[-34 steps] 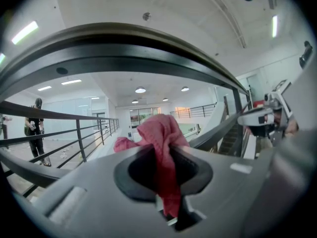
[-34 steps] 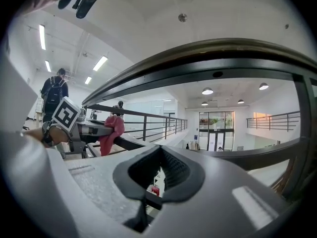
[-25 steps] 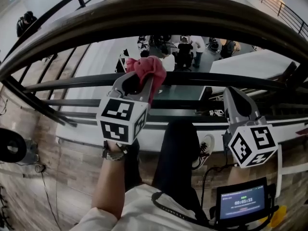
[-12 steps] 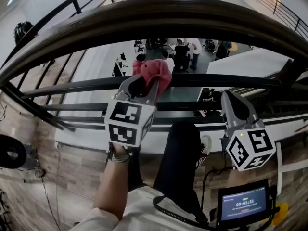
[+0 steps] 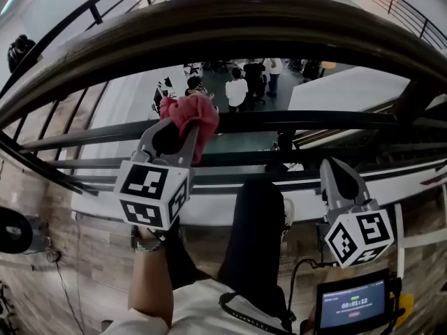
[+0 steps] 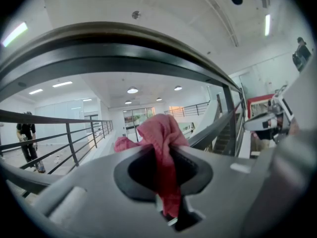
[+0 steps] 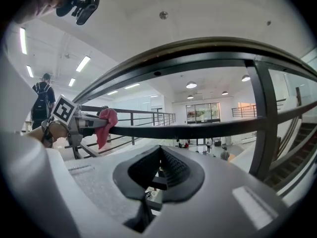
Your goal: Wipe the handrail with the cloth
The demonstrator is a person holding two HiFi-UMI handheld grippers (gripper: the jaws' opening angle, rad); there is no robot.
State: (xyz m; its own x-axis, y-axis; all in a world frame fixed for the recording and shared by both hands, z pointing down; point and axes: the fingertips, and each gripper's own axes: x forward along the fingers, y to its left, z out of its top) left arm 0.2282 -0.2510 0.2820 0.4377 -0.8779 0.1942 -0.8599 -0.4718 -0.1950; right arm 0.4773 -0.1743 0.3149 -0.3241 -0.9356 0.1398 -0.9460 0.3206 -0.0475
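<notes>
Jaws of the left gripper (image 6: 166, 170) are closed tight on the pink cloth (image 6: 161, 143), which is pinched between them and bunches out above the tips in a soft lump. This gripper is held up by the person's left forearm (image 5: 150, 285), and its marker cube (image 5: 150, 194) is turned towards the person. The cloth is just under the wide dark handrail (image 5: 244, 23). The left gripper view shows a gap of air between the two, so the cloth is not touching the handrail. In the head view the cloth stands in front of a thinner lower bar (image 5: 314, 121) that runs under the handrail; I cannot tell whether it touches this bar. The right gripper (image 7: 159, 165) is lower and to the right, well apart from the cloth, and its jaws are brought together with nothing between them. Below it a small lit screen (image 5: 353, 304) is close to the person's body, and a dark trouser leg (image 5: 255, 236) stands between the two grippers. Beyond the bars, far down below, several people (image 5: 237, 89) are standing.
</notes>
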